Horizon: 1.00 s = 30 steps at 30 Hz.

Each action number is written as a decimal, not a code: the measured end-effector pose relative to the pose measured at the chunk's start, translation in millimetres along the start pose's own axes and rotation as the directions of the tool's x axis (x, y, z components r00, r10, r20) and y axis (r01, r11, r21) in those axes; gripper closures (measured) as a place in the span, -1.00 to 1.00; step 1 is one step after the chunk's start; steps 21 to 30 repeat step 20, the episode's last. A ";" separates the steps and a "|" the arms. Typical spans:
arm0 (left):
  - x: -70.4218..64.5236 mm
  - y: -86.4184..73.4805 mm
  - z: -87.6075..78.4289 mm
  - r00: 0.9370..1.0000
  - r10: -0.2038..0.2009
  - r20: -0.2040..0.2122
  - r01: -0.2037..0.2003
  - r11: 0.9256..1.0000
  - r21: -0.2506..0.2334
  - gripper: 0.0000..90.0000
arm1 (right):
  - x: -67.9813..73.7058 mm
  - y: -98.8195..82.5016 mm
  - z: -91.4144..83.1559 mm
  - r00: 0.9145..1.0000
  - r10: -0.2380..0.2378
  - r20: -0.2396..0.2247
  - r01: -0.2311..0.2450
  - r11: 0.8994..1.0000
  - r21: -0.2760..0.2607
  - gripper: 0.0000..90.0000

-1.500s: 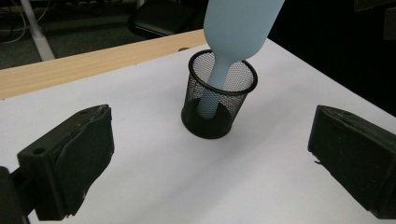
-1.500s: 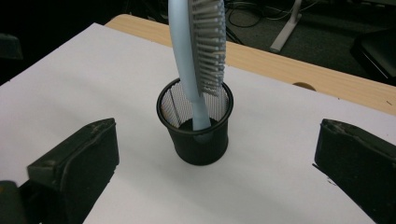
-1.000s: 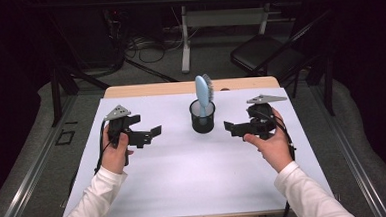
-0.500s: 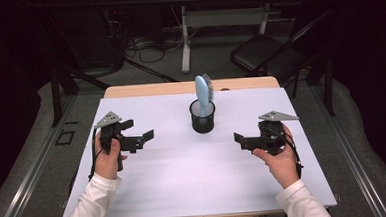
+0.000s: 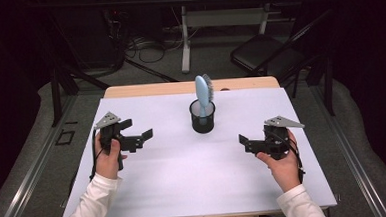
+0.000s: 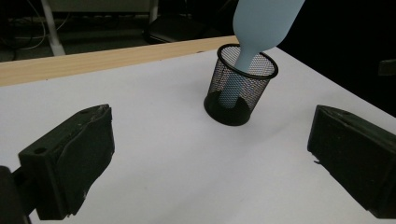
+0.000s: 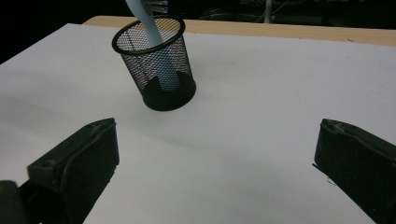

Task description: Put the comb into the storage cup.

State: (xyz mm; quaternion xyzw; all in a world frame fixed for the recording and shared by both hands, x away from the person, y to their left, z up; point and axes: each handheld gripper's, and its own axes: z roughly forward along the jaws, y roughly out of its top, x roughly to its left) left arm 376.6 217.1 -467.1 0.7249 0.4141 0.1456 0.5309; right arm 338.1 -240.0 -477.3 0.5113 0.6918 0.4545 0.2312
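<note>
A black mesh cup (image 5: 202, 119) (image 6: 241, 88) (image 7: 157, 70) stands upright near the middle back of the white table (image 5: 195, 188). A light blue hairbrush (image 5: 203, 92) (image 6: 261, 23) (image 7: 156, 46) stands in it, handle down, bristles facing right. My left gripper (image 5: 138, 136) (image 6: 210, 163) is held open to the left of the cup, jaws pointing toward it with nothing between them. To the cup's right and a little nearer, my right gripper (image 5: 245, 143) (image 7: 215, 172) is open too, empty, aimed left at the cup.
The white sheet covers a wooden table whose bare strip (image 5: 190, 86) shows at the back edge. Behind it on the floor are a dark folding chair (image 5: 263, 54), a desk leg (image 5: 183, 39) and cables (image 5: 142, 43). Table edges drop off left and right.
Both grippers have drawn back from the cup, outward and toward the person. The cup and brush have stayed put.
</note>
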 end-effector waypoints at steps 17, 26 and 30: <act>13.0 -6.1 2.4 1.000 -0.005 -0.029 0.005 1.000 0.012 -0.99 | -19.1 -18.1 4.0 0.997 0.039 0.063 -0.040 0.999 0.027 -1.00; 16.5 -7.5 2.7 1.000 -0.009 -0.029 0.009 1.000 0.012 -0.99 | -24.3 -20.8 3.9 0.996 0.040 0.084 -0.043 0.999 0.031 -1.00; 16.5 -7.5 2.7 1.000 -0.009 -0.029 0.009 1.000 0.012 -0.99 | -24.3 -20.8 3.9 0.996 0.040 0.084 -0.043 0.999 0.031 -1.00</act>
